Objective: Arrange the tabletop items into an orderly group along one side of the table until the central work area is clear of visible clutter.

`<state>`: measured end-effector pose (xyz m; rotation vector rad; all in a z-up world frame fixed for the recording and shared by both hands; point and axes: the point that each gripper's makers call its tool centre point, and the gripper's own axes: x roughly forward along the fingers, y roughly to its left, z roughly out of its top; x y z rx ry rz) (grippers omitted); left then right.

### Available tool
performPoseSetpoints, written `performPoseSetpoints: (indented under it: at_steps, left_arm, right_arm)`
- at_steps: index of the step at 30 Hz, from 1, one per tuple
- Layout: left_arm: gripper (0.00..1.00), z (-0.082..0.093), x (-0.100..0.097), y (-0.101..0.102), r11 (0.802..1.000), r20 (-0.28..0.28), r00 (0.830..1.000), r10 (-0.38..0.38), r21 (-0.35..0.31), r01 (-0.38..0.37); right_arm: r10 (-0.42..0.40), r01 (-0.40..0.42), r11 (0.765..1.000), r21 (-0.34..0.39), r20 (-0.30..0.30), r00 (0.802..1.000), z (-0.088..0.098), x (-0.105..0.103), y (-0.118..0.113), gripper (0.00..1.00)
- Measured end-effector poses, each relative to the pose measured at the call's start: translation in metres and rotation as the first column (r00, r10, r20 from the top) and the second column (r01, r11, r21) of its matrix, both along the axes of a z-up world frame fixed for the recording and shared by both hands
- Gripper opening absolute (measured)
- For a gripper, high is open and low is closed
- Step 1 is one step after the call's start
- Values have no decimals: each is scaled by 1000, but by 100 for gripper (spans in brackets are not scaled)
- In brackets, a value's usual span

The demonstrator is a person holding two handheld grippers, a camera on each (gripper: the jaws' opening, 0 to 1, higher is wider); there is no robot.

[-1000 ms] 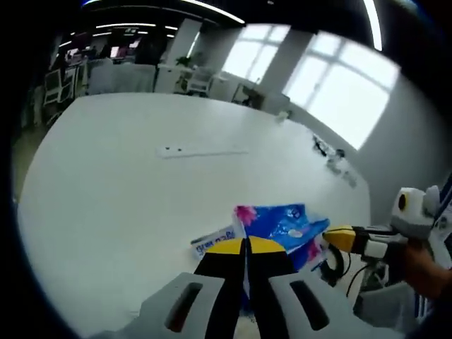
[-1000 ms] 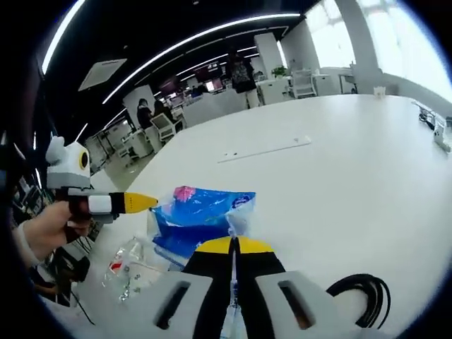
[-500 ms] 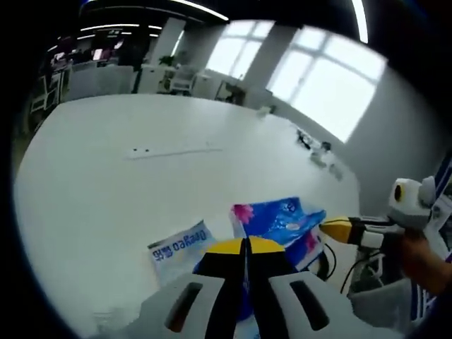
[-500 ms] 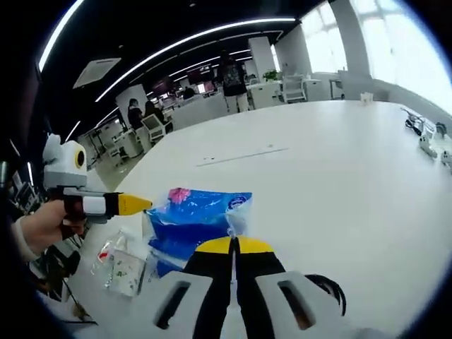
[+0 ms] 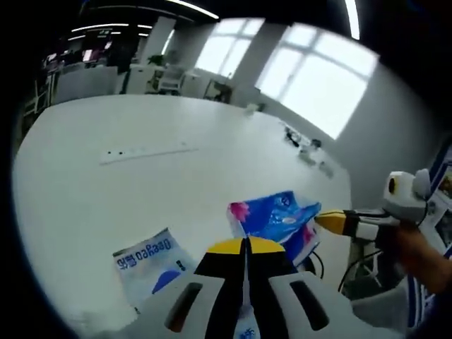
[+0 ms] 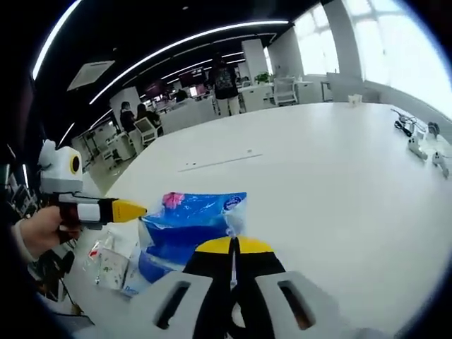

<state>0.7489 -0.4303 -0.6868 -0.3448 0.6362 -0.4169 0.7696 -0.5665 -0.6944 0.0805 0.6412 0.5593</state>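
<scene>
- White worktop (image 6: 339, 183) stretches wide, office behind.
- Blue tissue pack (image 6: 187, 226) lies near its edge, just ahead of my right gripper (image 6: 232, 248), jaws together.
- My left gripper (image 5: 245, 247), jaws together, sits just beside that pack.

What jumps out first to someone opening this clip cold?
The bright blue tissue pack with a pink flower print, lying near the white table's edge just ahead of the right gripper, whose yellow-tipped jaws are closed. In the left gripper view, a flat white-and-blue packet lies beside the left gripper.
</scene>
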Motion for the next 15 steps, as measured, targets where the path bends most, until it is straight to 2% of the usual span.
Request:
performPoseSetpoints:
  at_steps: [7,15]
  left_arm:
    - [0,-1,9,-18,1000,3,1000,-2,-16,2]
    - [0,-9,18,-32,1000,8,1000,-4,-6,4]
  right_arm:
    - [5,-5,1000,-2,-15,1000,-4,12,-16,0]
    - [35,-35,999,-39,-11,999,-8,28,-30,0]
